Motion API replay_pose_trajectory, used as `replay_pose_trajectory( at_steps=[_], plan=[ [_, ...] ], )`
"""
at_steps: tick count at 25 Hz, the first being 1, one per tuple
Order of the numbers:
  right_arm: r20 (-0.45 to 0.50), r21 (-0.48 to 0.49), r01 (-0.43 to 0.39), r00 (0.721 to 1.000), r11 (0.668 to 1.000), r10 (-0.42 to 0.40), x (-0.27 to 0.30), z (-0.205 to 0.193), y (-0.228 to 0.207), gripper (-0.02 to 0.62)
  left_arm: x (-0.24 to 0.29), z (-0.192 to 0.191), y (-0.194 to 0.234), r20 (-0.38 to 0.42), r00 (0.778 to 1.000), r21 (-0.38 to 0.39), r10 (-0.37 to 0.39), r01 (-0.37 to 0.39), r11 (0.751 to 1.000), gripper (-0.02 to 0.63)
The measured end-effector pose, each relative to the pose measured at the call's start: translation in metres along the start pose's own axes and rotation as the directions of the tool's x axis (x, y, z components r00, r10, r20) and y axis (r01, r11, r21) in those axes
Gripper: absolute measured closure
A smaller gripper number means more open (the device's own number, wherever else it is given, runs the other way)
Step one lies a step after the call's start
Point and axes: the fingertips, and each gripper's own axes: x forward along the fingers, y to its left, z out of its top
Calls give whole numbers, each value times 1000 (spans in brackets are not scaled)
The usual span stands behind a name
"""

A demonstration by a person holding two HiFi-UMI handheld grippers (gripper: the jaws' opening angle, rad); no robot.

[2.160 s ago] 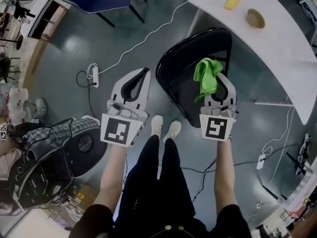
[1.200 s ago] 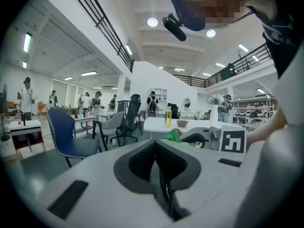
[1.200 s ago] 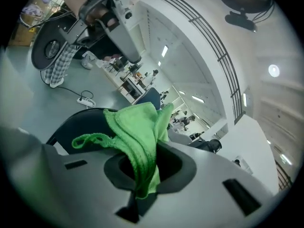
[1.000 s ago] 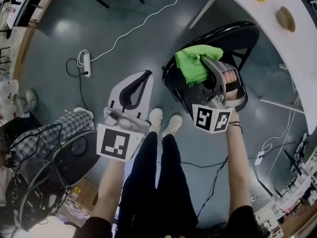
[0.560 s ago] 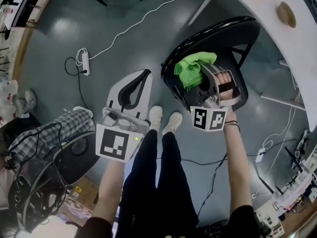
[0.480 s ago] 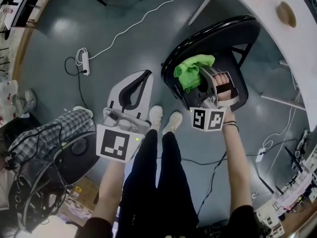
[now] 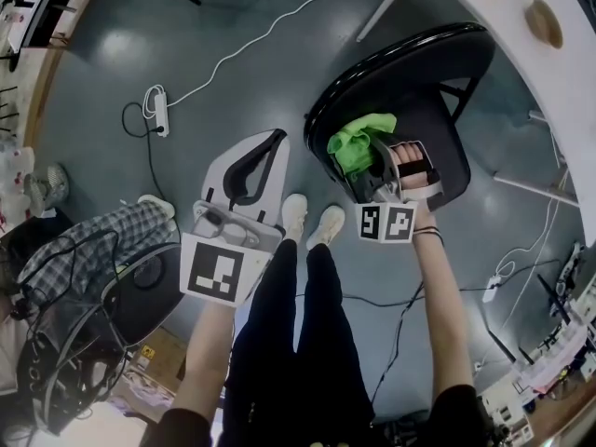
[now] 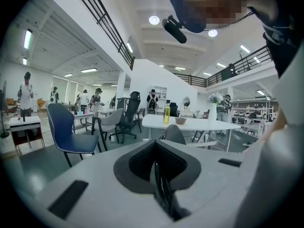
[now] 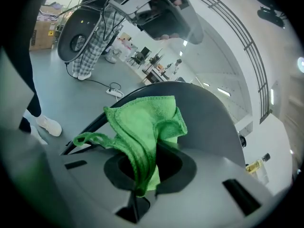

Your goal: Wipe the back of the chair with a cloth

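The right gripper (image 7: 371, 155) has drawn back, clamping the cloth (image 7: 357, 145) against the chair back (image 7: 400, 59) ahead, wiping seemingly midway; the left gripper (image 7: 263, 152) idles clenched, empty.

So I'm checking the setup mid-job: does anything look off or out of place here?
Nothing looks spilled or damaged. The only oddity is that the green cloth sits crumpled in the right claw, not spread flat, up at the back of the black chair.
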Motion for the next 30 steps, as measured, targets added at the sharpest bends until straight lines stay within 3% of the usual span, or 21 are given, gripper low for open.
replay_pose_trajectory(
  at_steps=[10, 14, 22, 30],
  plan=[
    [-32, 7, -44, 998, 999, 44, 10, -28, 26, 552, 5, -16, -7, -16, 1000, -7, -11, 11, 1000, 601],
    [-45, 11, -27, 999, 1000, 27, 4, -35, 22, 552, 8, -20, -12, -30, 999, -1, -23, 23, 1000, 601],
    [-35, -32, 92, 995, 995, -93, -29, -27, -34, 552, 7, 2, -19, 0, 1000, 16, -31, 31, 999, 601],
    [10, -109, 227, 974, 968, -227, -62, -2, -109, 552, -5, 32, -25, 31, 999, 34, -22, 21, 999, 601]
  ],
)
